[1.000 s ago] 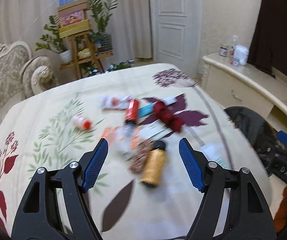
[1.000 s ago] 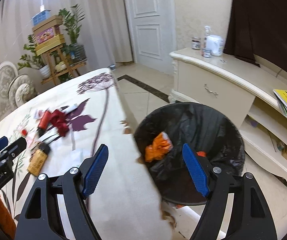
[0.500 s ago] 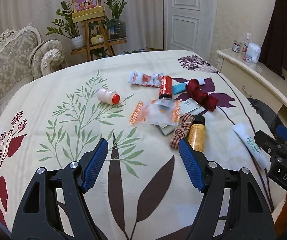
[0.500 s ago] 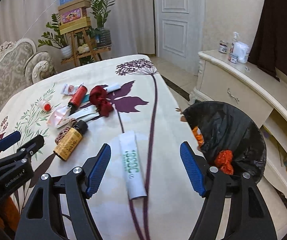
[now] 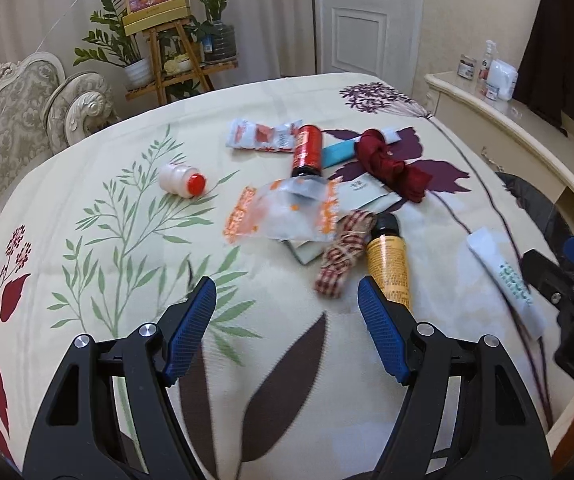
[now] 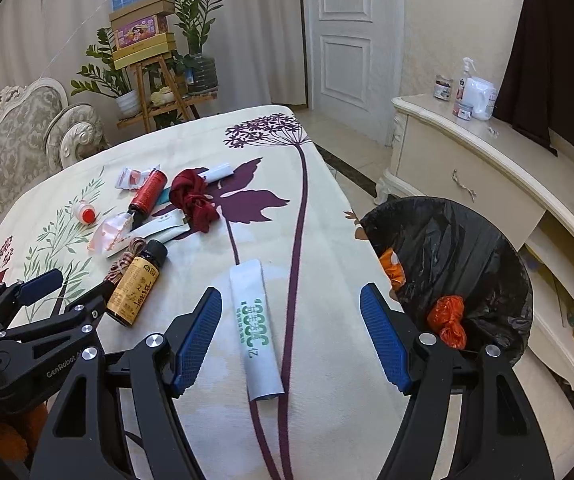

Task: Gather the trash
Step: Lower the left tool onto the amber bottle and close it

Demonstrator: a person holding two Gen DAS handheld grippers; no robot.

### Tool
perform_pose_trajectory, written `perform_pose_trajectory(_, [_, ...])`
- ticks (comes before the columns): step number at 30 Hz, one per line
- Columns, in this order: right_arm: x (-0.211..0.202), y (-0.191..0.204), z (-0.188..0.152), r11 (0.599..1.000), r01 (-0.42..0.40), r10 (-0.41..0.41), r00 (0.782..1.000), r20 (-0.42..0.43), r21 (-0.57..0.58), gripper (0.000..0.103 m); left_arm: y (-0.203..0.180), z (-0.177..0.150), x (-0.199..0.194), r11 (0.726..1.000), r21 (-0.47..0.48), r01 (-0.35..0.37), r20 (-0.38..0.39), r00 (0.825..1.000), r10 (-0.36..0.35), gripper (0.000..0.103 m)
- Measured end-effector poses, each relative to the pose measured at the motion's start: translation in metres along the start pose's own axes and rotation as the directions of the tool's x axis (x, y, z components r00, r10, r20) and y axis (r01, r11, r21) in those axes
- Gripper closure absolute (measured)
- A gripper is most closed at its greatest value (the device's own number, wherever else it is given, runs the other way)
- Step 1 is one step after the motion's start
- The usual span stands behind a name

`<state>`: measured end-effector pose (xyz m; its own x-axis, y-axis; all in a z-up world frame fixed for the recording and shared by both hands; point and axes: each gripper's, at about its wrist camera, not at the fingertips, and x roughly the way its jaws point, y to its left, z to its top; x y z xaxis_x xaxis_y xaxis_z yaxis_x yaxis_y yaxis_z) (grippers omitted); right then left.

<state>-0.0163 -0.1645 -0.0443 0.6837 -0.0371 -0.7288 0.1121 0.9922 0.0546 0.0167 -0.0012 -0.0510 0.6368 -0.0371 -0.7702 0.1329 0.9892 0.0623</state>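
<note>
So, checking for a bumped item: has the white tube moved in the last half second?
No: white tube still lies across the purple stem print.

A matt printed cloth table cover (image 6: 207,360) is seen centre frame. Glossy crinkled black plastic lines the round bin (image 6: 467,256) at right, and a smooth white plastic tube (image 6: 255,328) is laid mid-frame. Textured blue rubbery pads (image 6: 197,336) are fitted on matt black fingers.
</note>
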Motion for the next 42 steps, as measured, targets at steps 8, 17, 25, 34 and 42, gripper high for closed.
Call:
perform_pose_trajectory(8, [0.001, -0.012, 0.001, 1.0, -0.013, 0.013, 1.0, 0.003, 0.022, 0.033, -0.014, 0.002, -0.004, 1.0, -0.007, 0.004, 0.004, 1.0, -0.004, 0.031])
perform_pose_trajectory(17, [0.003, -0.032, 0.001, 0.998, -0.022, 0.021, 1.0, 0.012, 0.056, 0.033, -0.033, 0.012, -0.004, 0.999, -0.004, 0.044, 0.001, 0.999, -0.044, 0.042])
perform_pose_trajectory(25, [0.008, -0.051, -0.001, 0.995, -0.025, 0.025, 1.0, 0.005, 0.099, 0.033, -0.056, 0.012, 0.005, 0.998, 0.043, 0.037, -0.013, 0.999, -0.036, 0.05])
perform_pose_trajectory(34, [0.009, -0.056, -0.002, 0.994, -0.032, 0.032, 0.999, 0.004, 0.103, 0.033, -0.066, 0.012, 0.006, 0.996, 0.081, 0.044, -0.002, 0.999, -0.044, 0.075])
perform_pose_trajectory(42, [0.007, -0.053, -0.003, 0.995, -0.03, 0.03, 1.0, 0.006, 0.094, 0.033, -0.055, 0.007, -0.005, 0.992, 0.047, 0.113, 0.004, 0.994, -0.114, 0.079])
